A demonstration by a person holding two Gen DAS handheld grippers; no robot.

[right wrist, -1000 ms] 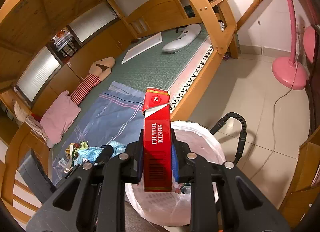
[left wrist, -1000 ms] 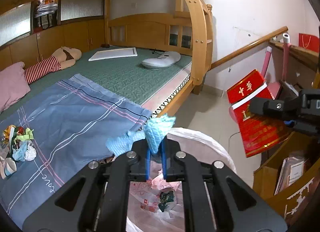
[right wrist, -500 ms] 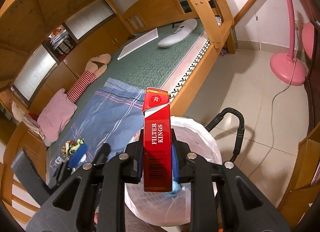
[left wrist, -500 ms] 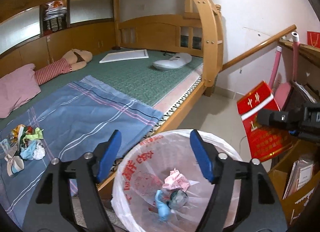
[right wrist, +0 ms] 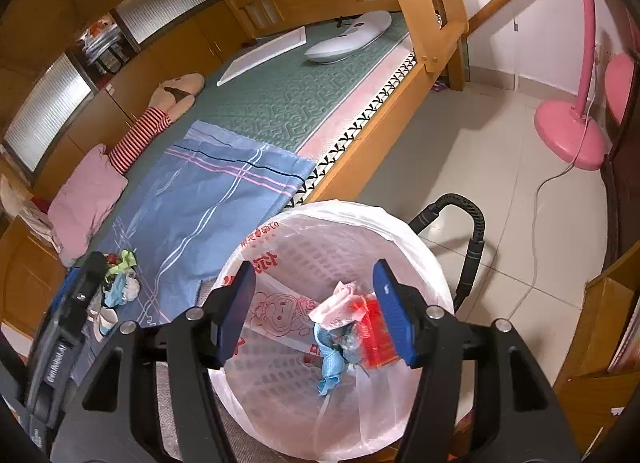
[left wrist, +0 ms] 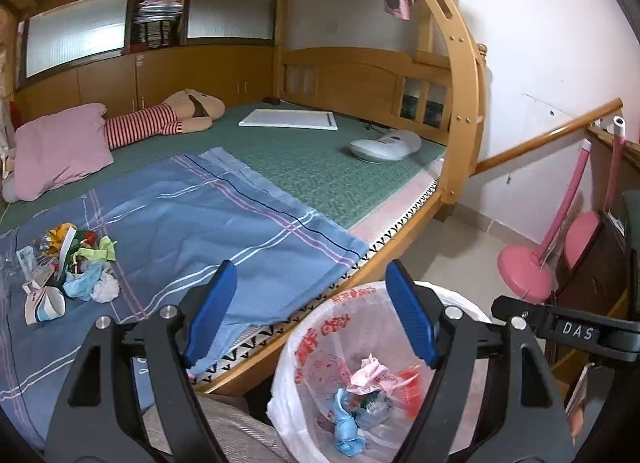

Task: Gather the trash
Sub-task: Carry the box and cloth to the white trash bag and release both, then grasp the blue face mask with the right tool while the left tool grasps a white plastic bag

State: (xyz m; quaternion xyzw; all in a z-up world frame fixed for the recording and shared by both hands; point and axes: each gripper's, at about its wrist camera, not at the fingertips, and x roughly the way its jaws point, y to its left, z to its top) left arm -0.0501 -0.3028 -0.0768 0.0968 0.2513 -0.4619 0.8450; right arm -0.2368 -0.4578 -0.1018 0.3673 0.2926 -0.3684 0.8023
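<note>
A white bin lined with a clear printed bag (right wrist: 416, 247) stands on the floor beside the bed; it also shows in the left wrist view (left wrist: 296, 347). Inside lie a red cigarette box (right wrist: 372, 327), a blue crumpled tissue (right wrist: 330, 363) and a pink wrapper (right wrist: 338, 303). My right gripper (right wrist: 316, 313) is open and empty above the bin. My left gripper (left wrist: 310, 315) is open and empty, between the bed edge and the bin. A pile of trash (left wrist: 70, 267) lies on the blue cloth (left wrist: 192, 231) at the left; it also shows in the right wrist view (right wrist: 120, 279).
The wooden bunk bed (left wrist: 460, 75) holds a green mat, a pink pillow (left wrist: 60, 147), a striped doll (left wrist: 160, 119), a white board and a white device (left wrist: 384, 145). A pink fan stand (right wrist: 568, 131) and its cord are on the tiled floor. A cardboard box (right wrist: 600, 335) is at the right.
My left gripper opened and dropped the blue tissue into the bin, then swung left. My right gripper opened and the red cigarette box fell into the bin.
</note>
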